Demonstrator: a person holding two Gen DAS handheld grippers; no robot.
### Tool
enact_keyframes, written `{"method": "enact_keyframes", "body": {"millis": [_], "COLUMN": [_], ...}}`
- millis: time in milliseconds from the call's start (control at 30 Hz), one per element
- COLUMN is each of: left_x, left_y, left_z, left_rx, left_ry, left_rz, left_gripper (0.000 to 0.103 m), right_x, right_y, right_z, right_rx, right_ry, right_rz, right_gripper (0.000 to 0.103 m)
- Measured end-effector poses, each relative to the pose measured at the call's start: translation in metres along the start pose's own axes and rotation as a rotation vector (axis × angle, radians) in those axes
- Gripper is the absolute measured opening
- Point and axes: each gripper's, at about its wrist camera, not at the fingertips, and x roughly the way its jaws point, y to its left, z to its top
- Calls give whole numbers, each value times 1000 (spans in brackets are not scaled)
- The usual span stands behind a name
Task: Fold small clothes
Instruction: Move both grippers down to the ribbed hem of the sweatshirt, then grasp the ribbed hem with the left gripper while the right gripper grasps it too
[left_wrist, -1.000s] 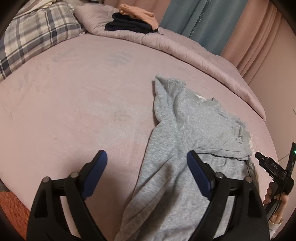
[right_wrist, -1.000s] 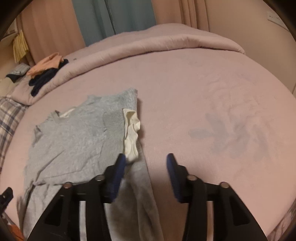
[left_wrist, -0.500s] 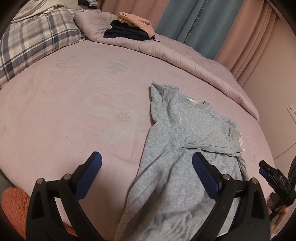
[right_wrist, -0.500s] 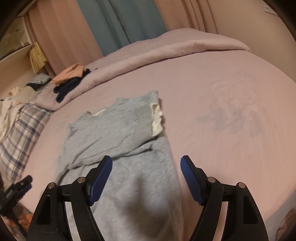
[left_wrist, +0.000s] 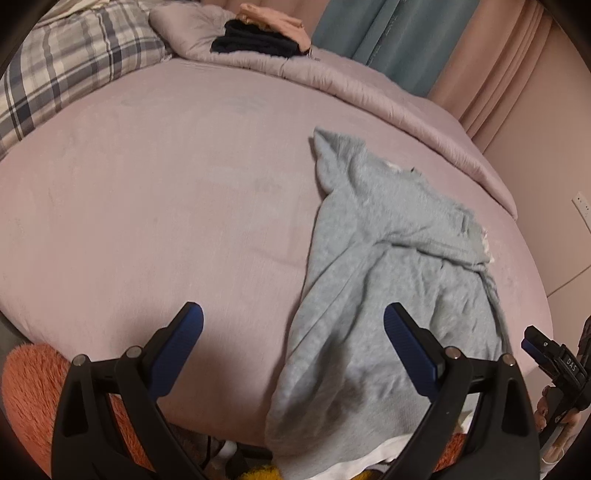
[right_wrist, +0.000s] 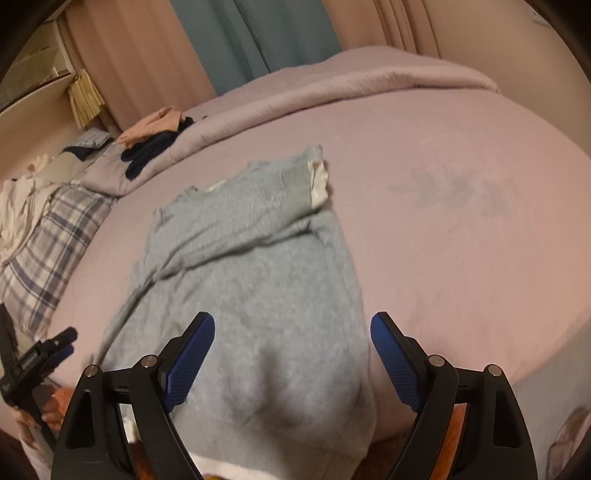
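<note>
The grey sweater (left_wrist: 388, 280) lies on the pink bed (left_wrist: 147, 192), its bottom hanging over the edge. The left gripper (left_wrist: 293, 325) is wide apart and empty. The right gripper (right_wrist: 291, 332) is opening above the sweater, touching nothing — only the right view shows the white cuff (right_wrist: 318, 181).

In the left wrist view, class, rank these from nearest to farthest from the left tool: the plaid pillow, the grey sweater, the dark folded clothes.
1. Grey sweater: lying just ahead of the left tool, toward its right side.
2. Plaid pillow: far left, at the head of the bed.
3. Dark folded clothes: top centre, on the rolled duvet.
</note>
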Motion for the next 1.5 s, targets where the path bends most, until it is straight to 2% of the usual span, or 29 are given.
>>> {"method": "enact_keyframes", "body": {"millis": [333, 600, 1033, 1333, 1400, 1500], "left_x": [-2, 8, 11, 13, 12, 14], "left_y": [11, 16, 14, 5, 1, -3], "left_z": [-23, -39, -51, -61, -63, -67], "left_rx": [-15, -39, -24, -3, 11, 14], "left_ry": [41, 113, 156, 207, 216, 237], "left_rz": [-5, -32, -74, -140, -157, -184], "left_gripper": [97, 89, 82, 70, 66, 66], "right_x": [2, 13, 16, 9, 5, 3], "right_y": [-3, -1, 4, 3, 1, 2], "right_z": [-27, -43, -49, -57, -60, -62], "right_rx": [32, 38, 25, 20, 16, -6], "right_ry": [72, 128, 138, 121, 115, 120], "right_rz": [-4, -6, -53, -87, -91, -112], "right_gripper": [86, 86, 86, 86, 82, 72]}}
